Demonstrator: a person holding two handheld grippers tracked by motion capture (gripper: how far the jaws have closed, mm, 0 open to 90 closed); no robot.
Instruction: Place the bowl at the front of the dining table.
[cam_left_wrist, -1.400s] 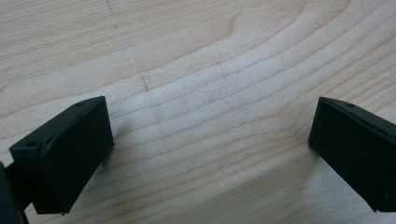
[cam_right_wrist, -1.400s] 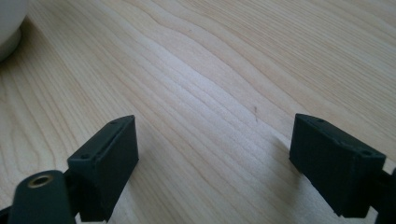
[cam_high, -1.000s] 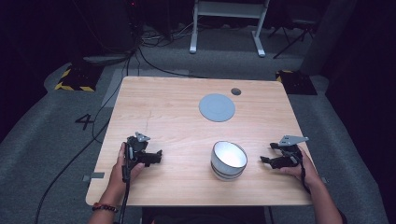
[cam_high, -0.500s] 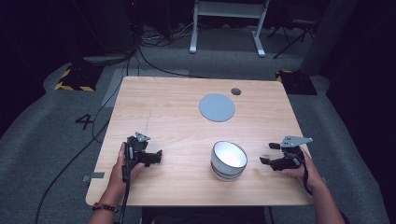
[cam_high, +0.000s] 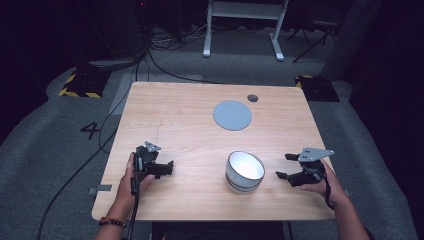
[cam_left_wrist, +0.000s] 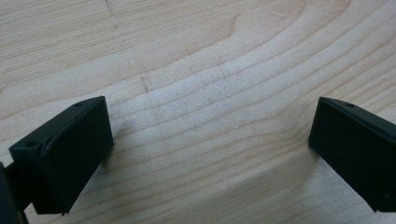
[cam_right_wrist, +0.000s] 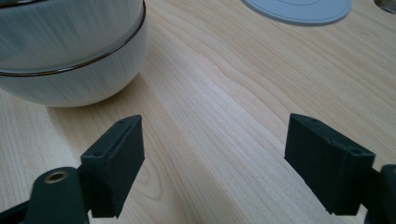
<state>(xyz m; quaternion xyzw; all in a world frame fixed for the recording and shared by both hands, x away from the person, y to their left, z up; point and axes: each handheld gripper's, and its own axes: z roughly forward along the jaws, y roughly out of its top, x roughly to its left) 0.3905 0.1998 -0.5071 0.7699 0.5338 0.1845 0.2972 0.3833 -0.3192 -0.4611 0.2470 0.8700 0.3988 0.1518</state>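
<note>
A white bowl (cam_high: 244, 171) stands near the table's front, right of the middle; a thin dark-gold line rings it, and it looks like two bowls nested. My right gripper (cam_high: 283, 166) rests to its right, open, with its jaws pointing at the bowl a short gap away. In the right gripper view the bowl (cam_right_wrist: 70, 46) is at upper left, beyond the open right gripper (cam_right_wrist: 212, 158). At the front left, my left gripper (cam_high: 169, 167) lies on bare wood. In the left gripper view it (cam_left_wrist: 210, 144) is open with nothing between its jaws.
A flat grey disc (cam_high: 232, 115) lies farther back, and its edge (cam_right_wrist: 299, 9) also shows in the right gripper view. A small dark round spot (cam_high: 252, 98) sits behind it. The wooden table (cam_high: 180, 115) ends close in front of both hands. Cables and a stand are on the floor beyond.
</note>
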